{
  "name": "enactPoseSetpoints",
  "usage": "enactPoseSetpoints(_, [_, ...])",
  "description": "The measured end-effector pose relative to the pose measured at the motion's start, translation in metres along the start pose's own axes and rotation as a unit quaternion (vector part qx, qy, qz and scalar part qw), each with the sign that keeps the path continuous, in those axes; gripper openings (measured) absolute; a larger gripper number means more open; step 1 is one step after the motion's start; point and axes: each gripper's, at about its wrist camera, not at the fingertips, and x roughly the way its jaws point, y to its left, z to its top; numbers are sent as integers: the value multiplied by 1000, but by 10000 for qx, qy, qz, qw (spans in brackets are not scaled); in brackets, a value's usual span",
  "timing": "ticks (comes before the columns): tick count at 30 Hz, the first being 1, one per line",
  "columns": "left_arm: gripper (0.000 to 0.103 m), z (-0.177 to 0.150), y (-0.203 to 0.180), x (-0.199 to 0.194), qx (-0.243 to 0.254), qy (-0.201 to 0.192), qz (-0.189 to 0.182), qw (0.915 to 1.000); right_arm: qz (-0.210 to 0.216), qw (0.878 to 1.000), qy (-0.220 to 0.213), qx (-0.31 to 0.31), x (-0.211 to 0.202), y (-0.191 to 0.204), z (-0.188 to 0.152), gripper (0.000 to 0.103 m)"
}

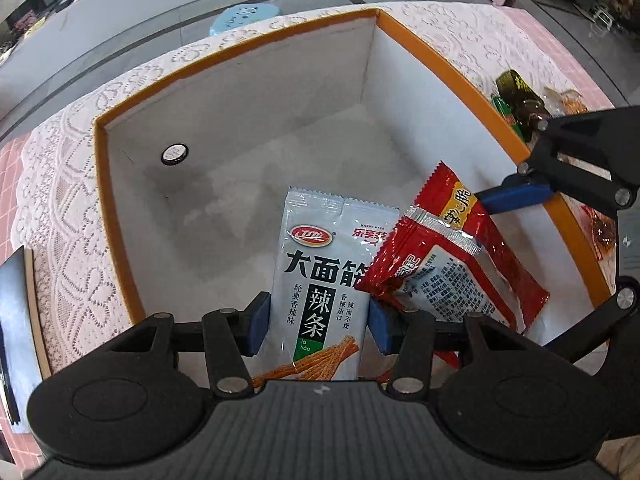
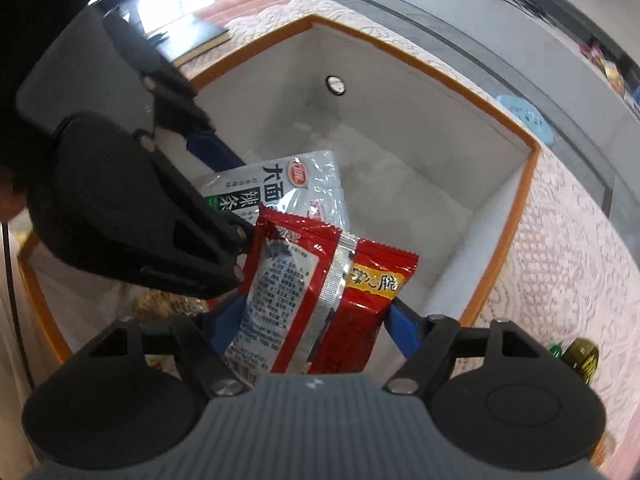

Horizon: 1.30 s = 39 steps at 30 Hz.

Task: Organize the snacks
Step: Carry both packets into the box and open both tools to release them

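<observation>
Both packets hang over the open orange-rimmed box (image 1: 236, 54), each pinched by its lower end, so the main risk is a snag between them. The red packet (image 2: 316, 300), grasped in the right gripper (image 2: 316, 336), leans its crimped corner against the white spicy-strip packet (image 1: 320, 276), which the left gripper (image 1: 318, 326) clamps between its blue pads (image 1: 258, 326). If either set of jaws lets go first, that packet may catch on the other's film and tip onto its edge against the near wall rather than lying flat. The glossy film is slick and crinkled; a thin pinch near a sealed seam could slip out early and drop askew.

The box has smooth white inner walls meeting at a sharp corner ahead of the jaws, a pale bare floor, and a small round metal disc (image 1: 175, 154) on the far-left wall. The packets are flat, pillow-shaped pouches with serrated ends. Beyond the box wall to the right of the left jaws lie a dark green bottle (image 1: 520, 98) and more wrapped snacks on a lace-covered bench (image 1: 72, 216).
</observation>
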Motion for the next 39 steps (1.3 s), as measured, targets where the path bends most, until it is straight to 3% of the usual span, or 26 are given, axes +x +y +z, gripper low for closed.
enactPoseSetpoints(11, [58,4,-1,10,101,60,90,9999,48,9997,186,-165,4,-1,8,76])
enactPoseSetpoints(17, [62,3,-3,3,17,3,82,10000,12,9993,270,-246,5,5,9,86])
enactPoseSetpoints(23, [66,4,0,-8,-164,-168,30,9997,-58,9995,243,-215,9,6,14,92])
enactPoseSetpoints(39, [71,-7,4,-54,-397,-560,189,9975,-331,9993,4,-184,-14,19,14,94])
